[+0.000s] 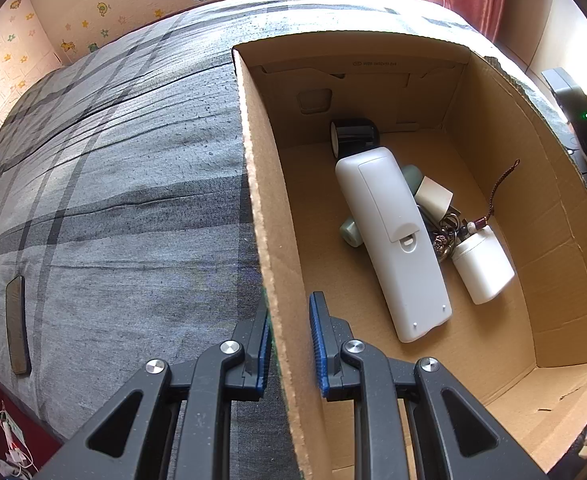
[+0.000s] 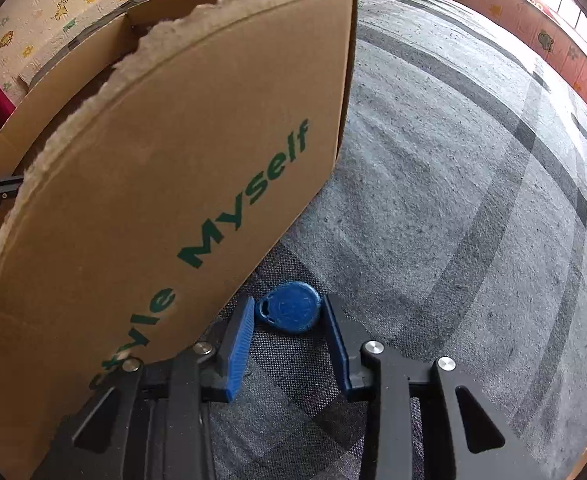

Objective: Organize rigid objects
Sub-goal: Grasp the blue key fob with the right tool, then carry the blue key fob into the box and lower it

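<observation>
An open cardboard box (image 1: 253,160) stands on a bed with a grey plaid cover (image 1: 113,160). My left gripper (image 1: 290,304) is shut on the box's near side wall, one blue pad outside and one inside. Inside the box lie a white remote (image 1: 393,240), a white bottle (image 1: 483,268), a bunch of keys (image 1: 445,236) and a black roll (image 1: 353,136). In the right wrist view a blue round key fob (image 2: 293,308) lies on the cover beside the box (image 2: 173,160), printed "Style Myself". My right gripper (image 2: 289,302) points down with both pads against the fob's sides.
A dark phone (image 1: 16,324) lies flat on the cover at the far left. A dark device with a green light (image 1: 581,128) stands beyond the box on the right. White cables (image 1: 9,444) hang off the bed's near corner. Walls close in behind the bed.
</observation>
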{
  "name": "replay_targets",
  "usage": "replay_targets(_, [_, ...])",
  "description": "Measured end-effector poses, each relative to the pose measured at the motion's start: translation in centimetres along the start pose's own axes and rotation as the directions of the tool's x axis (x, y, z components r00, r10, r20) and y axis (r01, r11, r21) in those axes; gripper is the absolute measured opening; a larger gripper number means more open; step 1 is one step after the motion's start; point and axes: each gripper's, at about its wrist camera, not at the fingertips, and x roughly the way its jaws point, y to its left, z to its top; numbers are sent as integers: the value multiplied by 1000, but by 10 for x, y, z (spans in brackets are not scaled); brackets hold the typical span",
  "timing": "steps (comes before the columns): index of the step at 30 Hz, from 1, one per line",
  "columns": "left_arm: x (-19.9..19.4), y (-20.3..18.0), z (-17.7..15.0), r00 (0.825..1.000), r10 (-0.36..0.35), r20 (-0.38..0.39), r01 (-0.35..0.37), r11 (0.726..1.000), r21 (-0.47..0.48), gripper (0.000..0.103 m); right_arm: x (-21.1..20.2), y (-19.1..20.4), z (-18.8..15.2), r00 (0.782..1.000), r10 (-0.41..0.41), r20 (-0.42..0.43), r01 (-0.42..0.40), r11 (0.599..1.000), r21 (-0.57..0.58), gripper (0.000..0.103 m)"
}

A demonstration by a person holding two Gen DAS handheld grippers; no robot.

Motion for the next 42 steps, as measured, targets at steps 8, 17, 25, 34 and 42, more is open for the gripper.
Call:
replay_targets(8, [-1,-1,0,1000,0,1,0,1000,2,20,-5,0,0,1000,2,15,-2,1000,30,36])
replay_targets(17, [-1,-1,0,1000,2,2,-2,1000,8,20,-22,2,-10,999,-29,31,27,997,76,36])
replay_targets(25, [-3,-4,-1,1000,9,9,-9,1000,12,20,-48,12,-25,997,-64,43,59,991,119,36])
replay_targets(34, [-4,-1,-2,1000,-2,11,2,1000,0,20,-73,28,-40,993,-102,61,90,981,169,36])
replay_targets(42, [-4,0,-2,1000,-2,12,2,1000,4,20,-90,38,-44,988,-137,73,119,971,208,36])
